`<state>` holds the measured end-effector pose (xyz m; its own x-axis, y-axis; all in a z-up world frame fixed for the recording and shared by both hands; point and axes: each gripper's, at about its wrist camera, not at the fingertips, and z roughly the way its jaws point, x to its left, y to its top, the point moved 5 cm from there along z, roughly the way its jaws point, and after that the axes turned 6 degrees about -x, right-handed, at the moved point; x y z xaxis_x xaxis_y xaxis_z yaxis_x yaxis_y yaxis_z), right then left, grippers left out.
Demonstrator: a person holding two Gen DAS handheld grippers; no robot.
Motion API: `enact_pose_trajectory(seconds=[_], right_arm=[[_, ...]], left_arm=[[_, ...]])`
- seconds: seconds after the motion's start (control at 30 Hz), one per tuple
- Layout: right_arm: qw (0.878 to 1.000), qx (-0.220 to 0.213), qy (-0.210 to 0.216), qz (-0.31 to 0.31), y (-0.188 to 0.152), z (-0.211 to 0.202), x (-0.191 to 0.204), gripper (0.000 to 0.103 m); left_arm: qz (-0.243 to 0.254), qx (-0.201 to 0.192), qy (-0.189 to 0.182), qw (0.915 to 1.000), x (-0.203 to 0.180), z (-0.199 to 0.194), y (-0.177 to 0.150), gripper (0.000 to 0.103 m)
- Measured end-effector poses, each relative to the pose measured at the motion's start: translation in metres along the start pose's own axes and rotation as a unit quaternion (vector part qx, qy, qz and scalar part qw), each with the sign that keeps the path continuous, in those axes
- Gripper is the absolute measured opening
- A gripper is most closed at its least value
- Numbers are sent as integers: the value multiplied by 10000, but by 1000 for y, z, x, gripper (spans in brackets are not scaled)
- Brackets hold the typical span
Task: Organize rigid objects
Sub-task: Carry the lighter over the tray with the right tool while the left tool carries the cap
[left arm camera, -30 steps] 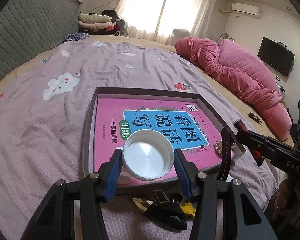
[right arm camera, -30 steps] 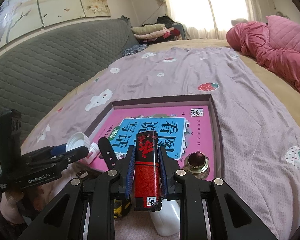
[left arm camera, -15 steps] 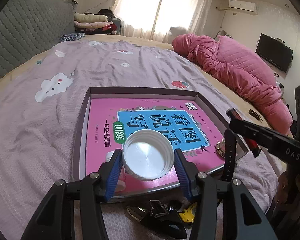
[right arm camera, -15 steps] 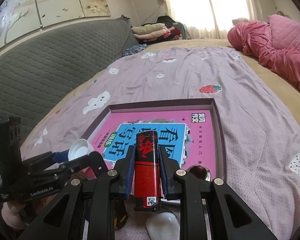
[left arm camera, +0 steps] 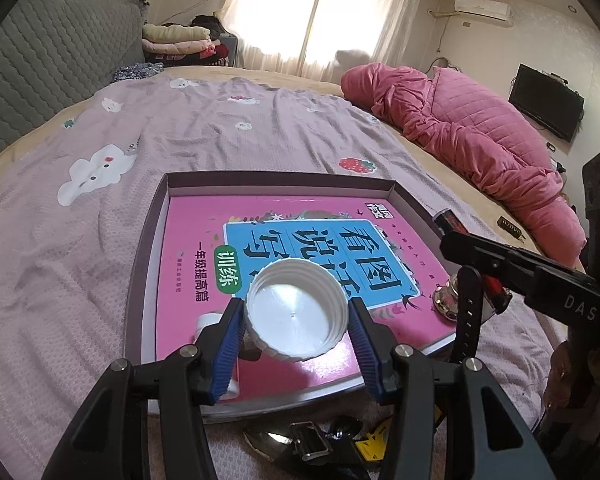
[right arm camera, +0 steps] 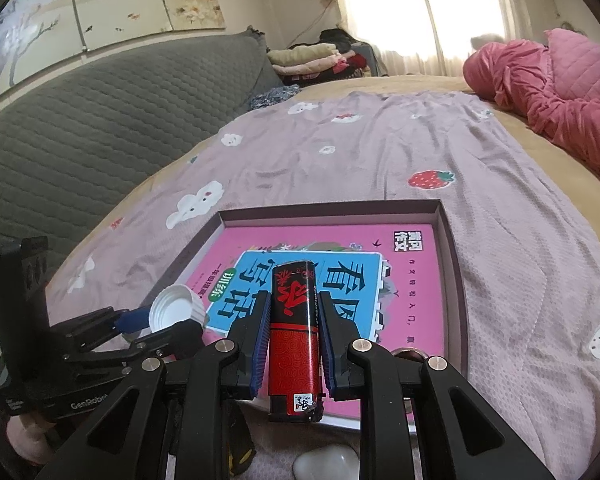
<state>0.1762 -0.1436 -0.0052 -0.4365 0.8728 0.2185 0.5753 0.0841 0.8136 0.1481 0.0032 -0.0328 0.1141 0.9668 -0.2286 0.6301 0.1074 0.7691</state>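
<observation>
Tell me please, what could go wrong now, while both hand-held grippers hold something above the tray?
1. The left hand-held gripper pinches the white cap only at its ribbed rim; the cap may slip out.
2. The red lighter in the right hand-held gripper sticks out both ways and could tilt on release.
3. A metal knob lies near the tray edge, close to both grippers, so it may be knocked.

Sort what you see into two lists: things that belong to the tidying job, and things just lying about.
Job:
white cap, held in the left gripper
red lighter, held in the right gripper
tray with pink book
silver knob

Lying about:
pink quilt
folded clothes
TV
</observation>
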Motion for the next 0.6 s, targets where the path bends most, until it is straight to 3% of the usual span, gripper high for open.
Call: enact_pose_trajectory(seconds=[0.6], right_arm=[[9996,248,-99,-119,-5,27,-1,23]], left_arm=[[-18,173,-108,9998,-2,20,-2,52]])
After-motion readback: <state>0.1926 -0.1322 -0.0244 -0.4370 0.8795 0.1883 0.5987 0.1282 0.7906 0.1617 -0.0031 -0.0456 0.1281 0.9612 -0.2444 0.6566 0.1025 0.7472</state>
